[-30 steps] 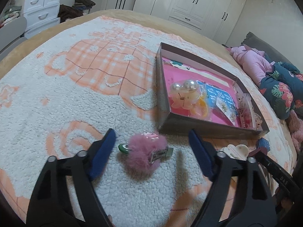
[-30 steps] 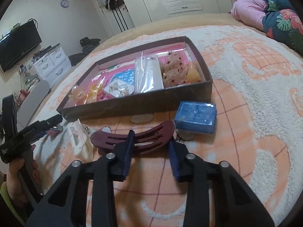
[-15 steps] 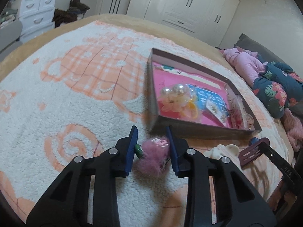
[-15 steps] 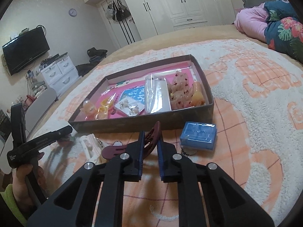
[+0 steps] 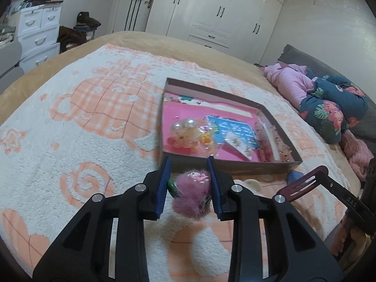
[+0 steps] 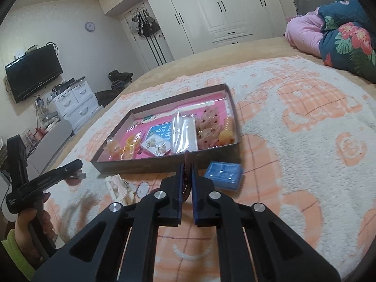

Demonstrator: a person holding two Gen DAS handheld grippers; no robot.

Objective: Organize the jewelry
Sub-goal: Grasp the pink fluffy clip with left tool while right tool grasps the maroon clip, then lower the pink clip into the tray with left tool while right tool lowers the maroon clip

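Note:
My left gripper (image 5: 189, 164) is shut on a fluffy pink hair clip (image 5: 191, 196) with a green end, held just above the blanket in front of the box. My right gripper (image 6: 186, 166) has its jaws closing tight on a dark red hair clip (image 6: 187, 158), which pokes out past the pads. In the left wrist view the same dark red clip (image 5: 303, 184) sticks out at the right. The shallow brown box (image 5: 211, 96) with a pink floor lies ahead, holding several bagged pieces; its front wall (image 6: 152, 165) is close to both grippers.
A small blue case (image 6: 223, 175) and a cream clip (image 6: 117, 186) lie on the orange and white blanket (image 6: 305, 129) before the box. Folded quilts (image 5: 333, 108) sit at the right. A hand (image 6: 30, 221) holds the left gripper at the left edge.
Both grippers closed, the left on the pink fluffy clip and the right on the dark red clip. Both then rose off the blanket with their clips.

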